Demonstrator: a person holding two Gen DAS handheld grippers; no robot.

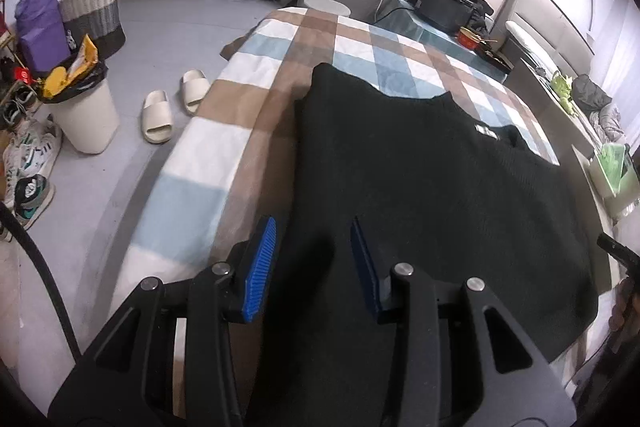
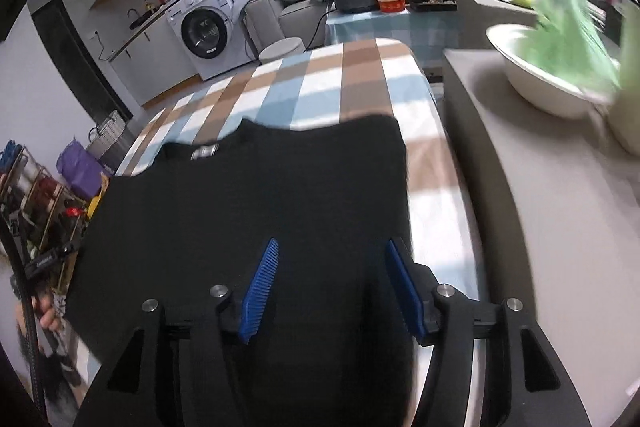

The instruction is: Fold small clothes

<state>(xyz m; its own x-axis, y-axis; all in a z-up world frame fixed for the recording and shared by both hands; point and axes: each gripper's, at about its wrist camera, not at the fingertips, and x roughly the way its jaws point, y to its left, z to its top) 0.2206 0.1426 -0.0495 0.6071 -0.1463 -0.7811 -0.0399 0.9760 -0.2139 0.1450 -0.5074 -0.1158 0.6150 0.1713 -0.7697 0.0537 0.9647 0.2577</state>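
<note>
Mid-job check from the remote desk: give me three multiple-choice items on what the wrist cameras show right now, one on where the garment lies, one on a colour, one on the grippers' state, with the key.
1. Where does the black garment lie?
A. In the washing machine
B. Spread on the checked cover
C. On the floor beside the slippers

2. What colour are the gripper pads?
A. Blue
B. Red
C. Green

3. How do the left gripper and right gripper stand?
A. Both shut on the garment
B. Left shut, right open
C. Both open, above the garment's near part

Key: 1 B, the dark cloth lies flat across the brown, blue and white checks in both views. 2 A, the ribbed pads on each finger are blue. 3 C, a wide gap shows between each pair of pads, with no cloth pinched between them.
</note>
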